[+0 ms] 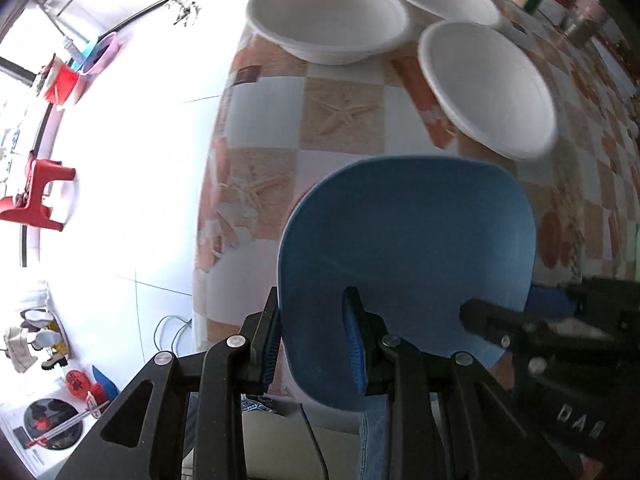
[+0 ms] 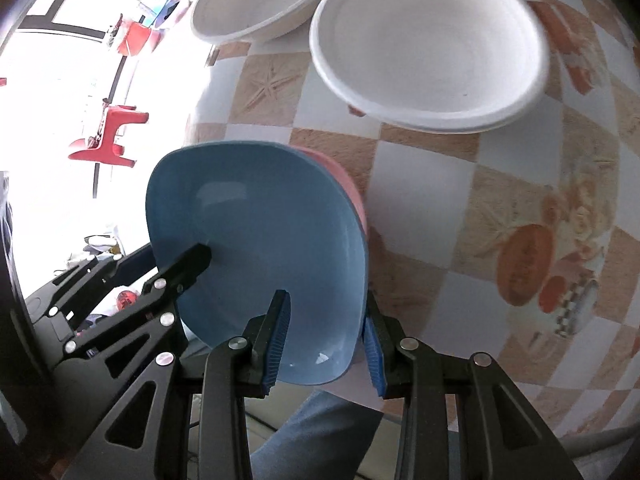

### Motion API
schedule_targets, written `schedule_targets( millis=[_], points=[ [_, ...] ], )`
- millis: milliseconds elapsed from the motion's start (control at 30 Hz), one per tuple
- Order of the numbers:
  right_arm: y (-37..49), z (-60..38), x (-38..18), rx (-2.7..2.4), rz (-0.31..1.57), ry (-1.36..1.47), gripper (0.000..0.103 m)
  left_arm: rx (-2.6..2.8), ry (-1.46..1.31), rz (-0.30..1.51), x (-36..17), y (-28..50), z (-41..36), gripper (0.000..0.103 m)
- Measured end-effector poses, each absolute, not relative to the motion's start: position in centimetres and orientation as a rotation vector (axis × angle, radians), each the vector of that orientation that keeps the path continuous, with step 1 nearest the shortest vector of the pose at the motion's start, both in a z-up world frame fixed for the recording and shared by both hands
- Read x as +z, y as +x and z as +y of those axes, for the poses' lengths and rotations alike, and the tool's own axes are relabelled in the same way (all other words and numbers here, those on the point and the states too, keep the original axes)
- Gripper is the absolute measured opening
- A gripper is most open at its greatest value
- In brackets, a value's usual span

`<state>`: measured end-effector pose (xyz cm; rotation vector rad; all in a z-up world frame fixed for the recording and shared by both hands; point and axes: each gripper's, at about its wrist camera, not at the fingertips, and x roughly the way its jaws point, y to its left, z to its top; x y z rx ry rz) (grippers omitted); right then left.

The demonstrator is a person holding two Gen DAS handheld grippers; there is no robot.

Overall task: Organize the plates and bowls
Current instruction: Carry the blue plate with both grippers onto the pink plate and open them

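blue plastic fills both wrist views: a squarish blue plate (image 1: 404,264) sits at the near edge of the checked tablecloth (image 1: 260,120), overhanging it toward the person. in the right wrist view a pink plate (image 2: 348,188) shows just under its far-right rim, so the blue one looks stacked on it.

the left gripper (image 1: 312,336) has its fingers closed on the plate's near-left rim, one pad outside and one inside. the right gripper (image 2: 326,340) is clamped the same way on the near-right rim. both hands are equally near, one per side, and the plate stretches straight ahead of the fingers.

three white bowls (image 1: 328,16) stand farther back, well apart from the plates; one (image 1: 488,88) lies nearest, ahead and right. my judgement: the pair is being squared or carried together.
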<state>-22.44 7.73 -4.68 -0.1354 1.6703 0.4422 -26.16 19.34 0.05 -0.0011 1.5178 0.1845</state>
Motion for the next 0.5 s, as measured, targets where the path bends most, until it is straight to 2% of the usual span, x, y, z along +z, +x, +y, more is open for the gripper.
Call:
schedule_targets(
  millis=[233,333,400,467,500],
  points=[
    [-21.7,7.2,-4.0,0.427,1.661,-0.136,0.038,0.195,0.027,1.510,-0.3,-25.5,18.9,0.033],
    [-21.7,7.2,-4.0,0.433,1.667,-0.121,0.038,0.195,0.019,1.517,-0.5,-25.3,19.0,0.039],
    [-21.6,7.4,-4.1,0.442,1.668,-0.118,0.038,0.194,0.015,1.519,-0.5,-25.4,19.2,0.047],
    [-21.7,7.4,-4.0,0.448,1.670,-0.111,0.040,0.212,0.032,1.512,-0.3,-25.2,18.7,0.059],
    [-21.7,7.0,-3.8,0.441,1.669,-0.120,0.050,0.217,0.038,1.506,0.3,-25.0,19.0,0.060]
  ],
)
